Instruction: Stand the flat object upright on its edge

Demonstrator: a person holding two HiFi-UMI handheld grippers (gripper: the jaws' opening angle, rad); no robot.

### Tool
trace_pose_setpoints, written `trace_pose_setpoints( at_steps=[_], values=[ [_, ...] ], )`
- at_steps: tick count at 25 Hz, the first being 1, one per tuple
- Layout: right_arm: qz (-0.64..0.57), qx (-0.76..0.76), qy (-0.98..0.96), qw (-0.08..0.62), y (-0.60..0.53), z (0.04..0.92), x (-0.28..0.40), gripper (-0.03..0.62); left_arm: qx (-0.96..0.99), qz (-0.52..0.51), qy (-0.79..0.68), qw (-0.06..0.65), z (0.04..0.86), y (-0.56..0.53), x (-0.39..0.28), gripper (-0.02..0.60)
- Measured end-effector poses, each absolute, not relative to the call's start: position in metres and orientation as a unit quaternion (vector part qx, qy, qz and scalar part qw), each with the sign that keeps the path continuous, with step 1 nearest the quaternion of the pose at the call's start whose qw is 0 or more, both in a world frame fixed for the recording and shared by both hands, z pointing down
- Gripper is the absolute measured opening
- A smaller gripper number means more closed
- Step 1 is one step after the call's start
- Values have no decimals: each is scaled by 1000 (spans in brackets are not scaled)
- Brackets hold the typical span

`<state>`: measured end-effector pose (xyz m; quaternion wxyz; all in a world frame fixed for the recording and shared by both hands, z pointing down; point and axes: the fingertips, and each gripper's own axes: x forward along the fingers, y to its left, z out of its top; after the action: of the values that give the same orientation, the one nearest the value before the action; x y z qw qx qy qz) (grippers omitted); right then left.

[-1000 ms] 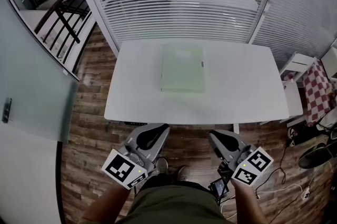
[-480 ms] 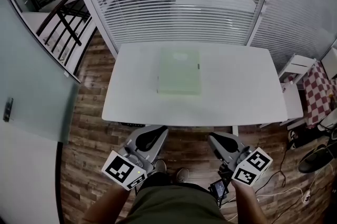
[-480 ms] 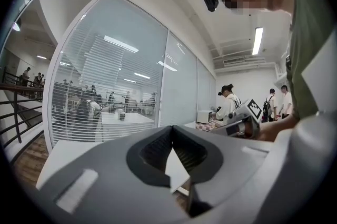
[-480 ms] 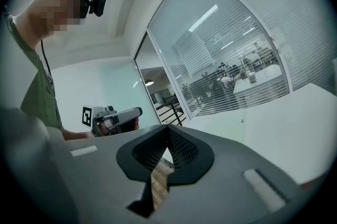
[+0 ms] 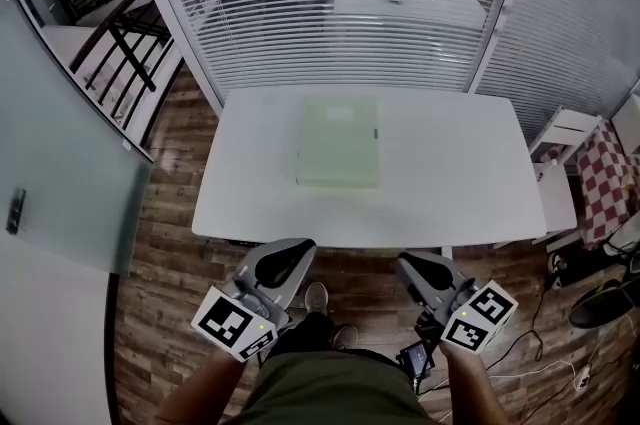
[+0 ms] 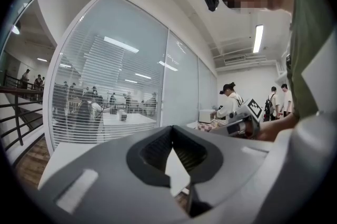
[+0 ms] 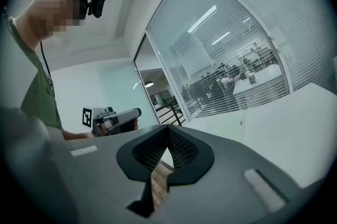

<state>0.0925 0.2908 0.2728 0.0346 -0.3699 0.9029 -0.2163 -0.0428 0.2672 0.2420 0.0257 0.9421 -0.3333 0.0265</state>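
Item: flat object (image 5: 340, 143), pale green, rectangular, lying face down-flat on the white table (image 5: 450, 173), a little toward 11 o'clock of the tabletop's centre, well apart from every edge. A small dark mark sits on its 3 o'clock side, perhaps a tab or label, too small to tell. Status: not yet touched, and the task appears to be at the approach stage. Left gripper (image 5: 298, 248): held off the table's near edge over the wooden floor (image 5: 180, 243), at 7 o'clock of the object, jaws pressed together with nothing between them, touching nothing. Right gripper (image 5: 408, 261): likewise short of the table, at 5 o'clock of the object, jaws pressed together, empty, in contact with nothing. Handling note, as a judgement: spread one claw before reaching in, take the object by its 3 or 9 o'clock side, and tip it up about the opposite edge. Use the other claw as a stop on that far side so the sheet pivots rather than skating across the smooth top. Being thin, it will likely want to topple, so steady it upright and ease off slowly.
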Motion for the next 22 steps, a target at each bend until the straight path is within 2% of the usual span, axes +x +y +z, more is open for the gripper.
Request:
trace_pose_setpoints(
  at_steps=[22],
  values=[
    [-238, -382, 893, 16, 194, 301, 79, 11, 942, 26, -329, 60, 277, 162, -57, 0]
  ],
)
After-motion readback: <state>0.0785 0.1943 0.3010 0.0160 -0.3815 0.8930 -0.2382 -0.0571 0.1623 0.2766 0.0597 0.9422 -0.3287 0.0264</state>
